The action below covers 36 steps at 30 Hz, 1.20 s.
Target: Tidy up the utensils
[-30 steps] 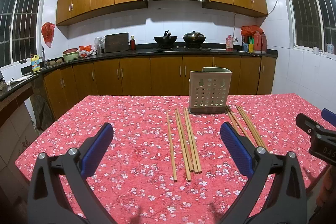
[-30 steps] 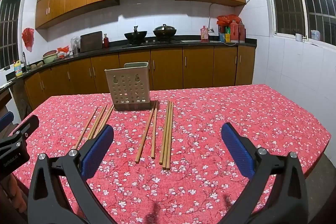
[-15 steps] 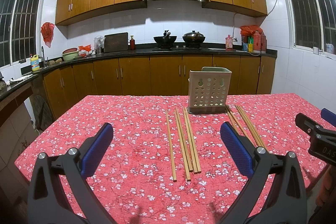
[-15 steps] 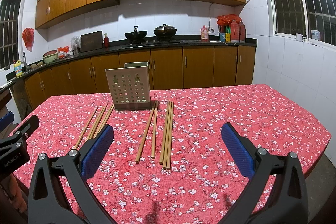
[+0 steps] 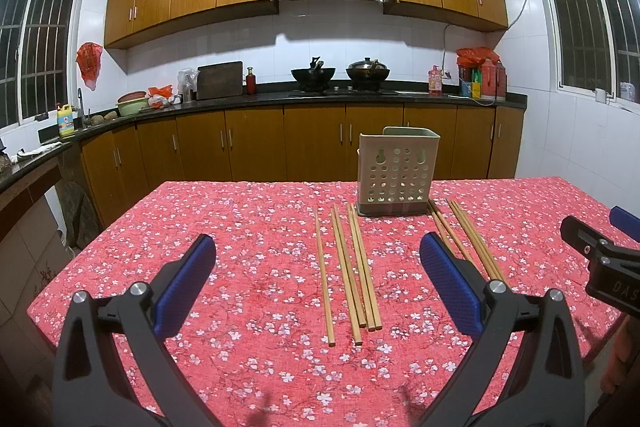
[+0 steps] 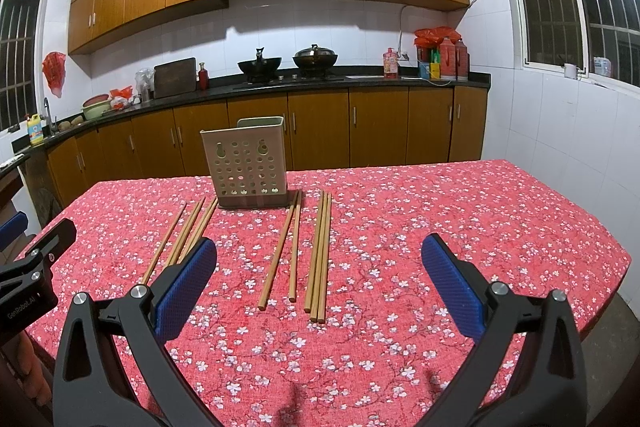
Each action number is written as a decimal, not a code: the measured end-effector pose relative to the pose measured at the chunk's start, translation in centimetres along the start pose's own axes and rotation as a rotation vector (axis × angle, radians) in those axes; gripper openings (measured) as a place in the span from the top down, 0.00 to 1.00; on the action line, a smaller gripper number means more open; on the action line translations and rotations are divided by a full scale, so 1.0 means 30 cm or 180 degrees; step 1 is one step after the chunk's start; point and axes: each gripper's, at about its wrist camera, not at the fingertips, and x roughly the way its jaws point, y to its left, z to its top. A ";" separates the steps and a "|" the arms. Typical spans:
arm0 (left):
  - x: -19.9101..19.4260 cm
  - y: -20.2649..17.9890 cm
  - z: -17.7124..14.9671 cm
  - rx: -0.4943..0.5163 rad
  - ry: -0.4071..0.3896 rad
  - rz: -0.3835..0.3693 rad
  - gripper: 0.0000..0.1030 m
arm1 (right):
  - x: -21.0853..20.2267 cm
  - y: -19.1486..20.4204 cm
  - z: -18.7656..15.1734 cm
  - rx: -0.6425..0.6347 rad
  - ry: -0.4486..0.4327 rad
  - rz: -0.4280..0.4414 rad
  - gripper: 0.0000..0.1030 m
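Note:
Several wooden chopsticks (image 5: 348, 267) lie lengthwise on the red floral tablecloth (image 5: 260, 235), left of a beige perforated utensil holder (image 5: 396, 173); more chopsticks (image 5: 468, 239) lie to its right. In the right wrist view the holder (image 6: 248, 163) stands at the far middle with chopsticks (image 6: 316, 255) in front of it and another group (image 6: 184, 235) at left. My left gripper (image 5: 316, 271) is open and empty above the near table. My right gripper (image 6: 318, 275) is open and empty too; it also shows in the left wrist view (image 5: 600, 263).
The table's near edge lies just below both grippers, its right edge (image 6: 616, 267) drops to the floor. A kitchen counter (image 5: 280, 99) with woks, bottles and a cutting board runs along the back wall, behind the table.
Both grippers have crept slightly forward over the table. Nothing on the table has moved.

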 end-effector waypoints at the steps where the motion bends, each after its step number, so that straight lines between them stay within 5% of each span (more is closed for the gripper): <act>1: 0.000 0.000 0.000 0.0000 0.0001 -0.0002 0.04 | 0.000 0.000 0.000 0.0001 0.0000 0.0001 0.02; 36: 0.001 0.001 -0.002 0.0001 0.0007 0.0001 0.04 | -0.002 0.013 -0.001 0.0002 0.0009 0.0000 0.02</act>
